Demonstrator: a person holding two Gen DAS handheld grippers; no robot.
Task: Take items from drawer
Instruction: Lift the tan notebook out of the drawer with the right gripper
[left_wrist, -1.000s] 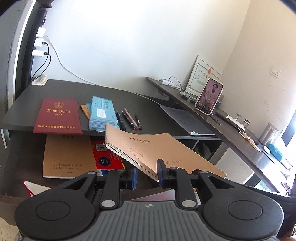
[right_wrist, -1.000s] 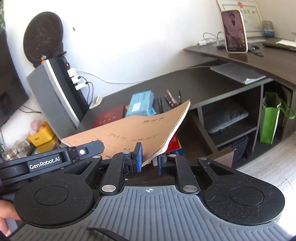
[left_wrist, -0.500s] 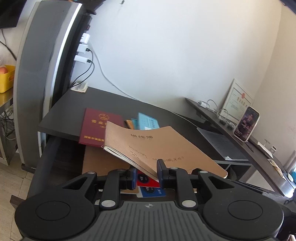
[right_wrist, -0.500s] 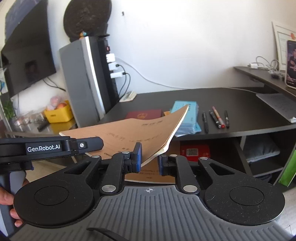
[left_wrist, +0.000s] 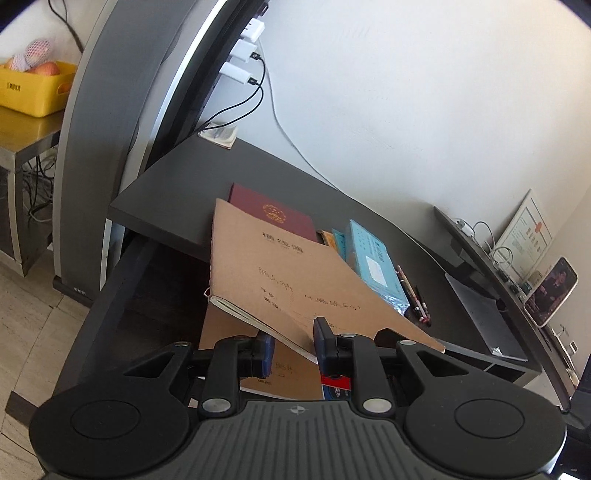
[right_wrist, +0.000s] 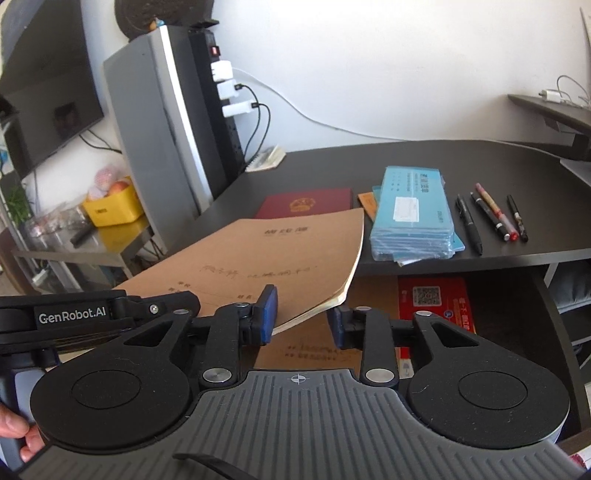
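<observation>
A brown kraft notebook (left_wrist: 288, 273) hangs tilted above the open drawer (left_wrist: 96, 314), and my left gripper (left_wrist: 293, 343) is shut on its lower edge. In the right wrist view the same notebook (right_wrist: 280, 254) has its near corner between the spread fingers of my right gripper (right_wrist: 301, 321), which is open. The left gripper's body (right_wrist: 74, 317) shows at the left there. Inside the drawer lie another brown notebook (right_wrist: 314, 350) and a red box (right_wrist: 436, 299).
On the dark desk top (right_wrist: 406, 166) lie a maroon booklet (right_wrist: 306, 203), a stack of blue packets (right_wrist: 410, 218) and several pens (right_wrist: 491, 218). A grey tower unit (right_wrist: 159, 129) stands left of the desk, with a yellow basket (right_wrist: 110, 206) beyond it. A hand (right_wrist: 14, 435) shows at the lower left.
My right gripper's fingers have spread apart off the notebook's corner. Both grippers have swung left with the notebook, which the left one still grips.
</observation>
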